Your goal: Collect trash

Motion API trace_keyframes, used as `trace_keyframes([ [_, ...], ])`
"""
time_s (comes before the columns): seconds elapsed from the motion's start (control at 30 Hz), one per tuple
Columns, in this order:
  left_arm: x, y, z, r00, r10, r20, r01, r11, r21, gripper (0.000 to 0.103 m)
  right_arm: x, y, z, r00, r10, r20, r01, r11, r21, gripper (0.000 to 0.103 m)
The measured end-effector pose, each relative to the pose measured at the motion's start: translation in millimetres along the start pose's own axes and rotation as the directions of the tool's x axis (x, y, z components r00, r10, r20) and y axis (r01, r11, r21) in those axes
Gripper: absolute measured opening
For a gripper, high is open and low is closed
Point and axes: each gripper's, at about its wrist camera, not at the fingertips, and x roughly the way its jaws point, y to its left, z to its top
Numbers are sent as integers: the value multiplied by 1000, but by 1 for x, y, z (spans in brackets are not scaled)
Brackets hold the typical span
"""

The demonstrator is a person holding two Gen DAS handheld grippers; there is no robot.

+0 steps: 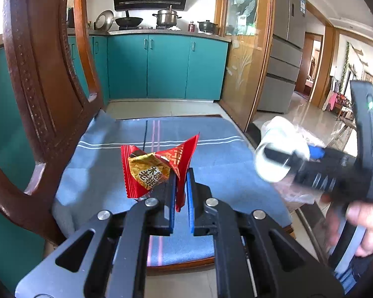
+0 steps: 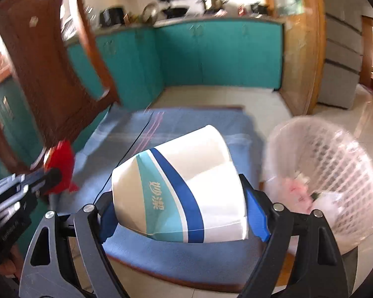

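Observation:
My left gripper (image 1: 181,173) is shut on a crumpled red and gold snack wrapper (image 1: 156,166), held above the blue cushion of a wooden chair. The same wrapper (image 2: 62,166) shows red at the left of the right wrist view, in the left gripper's tip. My right gripper (image 2: 181,198) grips a white paper cup (image 2: 186,188) with blue and teal stripes, its blue pads pressing on both sides; the cup lies tilted with its mouth away from me. In the left wrist view that cup (image 1: 278,149) appears blurred at the right, held by the right gripper.
A white mesh waste basket (image 2: 335,164) lined with a clear bag stands on the floor right of the chair, with some trash inside. The chair's carved wooden back (image 1: 37,94) rises at the left. Teal kitchen cabinets (image 1: 166,67) lie beyond; a grey fridge (image 1: 283,57) stands far right.

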Motion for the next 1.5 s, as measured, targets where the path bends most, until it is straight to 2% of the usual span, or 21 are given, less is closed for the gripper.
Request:
trace_keyframes([
  [0.1, 6, -16, 12, 998, -59, 14, 59, 998, 5, 10, -15, -48, 18, 997, -62, 56, 55, 992, 117, 83],
  [0.17, 13, -42, 22, 995, -95, 23, 94, 995, 43, 10, -24, -93, 25, 986, -140, 85, 118, 969, 219, 84],
  [0.23, 21, -69, 34, 989, -149, 23, 147, 987, 62, 11, -25, -127, 26, 980, -179, 89, 146, 945, 291, 87],
  [0.27, 28, -90, 43, 982, -190, 22, 188, 980, 71, 12, -23, -144, 25, 980, -183, 74, 150, 935, 322, 93],
  [0.33, 42, -122, 55, 966, -260, 9, 259, 963, 72, 13, -21, -180, 22, 977, -211, 33, 178, 890, 420, 94],
  [0.43, 71, -179, 68, 933, -359, -22, 359, 929, 87, 22, -36, -217, 18, 981, -181, 73, 108, 814, 571, 99],
  [0.47, 80, -193, 69, 929, -368, -35, 370, 924, 96, 32, -40, -223, 19, 981, -173, 90, 86, 799, 596, 99],
  [0.5, 86, -201, 69, 932, -359, -46, 362, 927, 101, 60, -49, -229, 19, 978, -167, 122, 56, 781, 622, 99],
  [0.53, 91, -208, 69, 940, -337, -55, 341, 935, 103, 74, -55, -232, 18, 975, -174, 140, 47, 774, 632, 99],
  [0.57, 93, -210, 68, 949, -312, -42, 314, 944, 104, 84, -62, -234, 17, 967, -192, 167, 41, 766, 642, 99],
  [0.63, 87, -203, 65, 959, -283, -23, 284, 953, 103, 86, -69, -232, 20, 959, -207, 196, 36, 771, 636, 99],
  [0.7, 79, -187, 62, 970, -243, -14, 243, 964, 107, 94, -71, -227, 23, 954, -215, 209, 41, 784, 619, 99],
  [0.8, 57, -149, 56, 990, -143, 15, 140, 983, 121, 99, -67, -202, 27, 959, -196, 204, 51, 830, 556, 99],
  [0.87, 41, -114, 51, 997, -66, 27, 63, 994, 94, 99, -59, -184, 29, 965, -189, 182, 74, 863, 499, 99],
  [1.0, 17, -58, 45, 998, 46, 36, -48, 998, 41, 99, -45, -119, 29, 968, -189, 165, 128, 938, 323, 99],
  [1.1, -3, -21, 34, 990, 129, 57, -129, 992, 5, 99, -38, -69, 22, 967, -199, 157, 169, 969, 182, 99],
  [1.2, -13, 0, 18, 985, 163, 47, -162, 986, -38, 100, -30, -28, 14, 971, -196, 135, 183, 977, 107, 99],
  [1.3, -6, 17, 6, 983, 185, -11, -185, 979, -81, 100, -22, 5, 4, 973, -203, 113, 197, 979, 62, 99],
  [1.5, 5, 27, -2, 980, 193, -50, -196, 978, -71, 100, -5, 46, -11, 974, -208, 89, 209, 978, 4, 99],
])
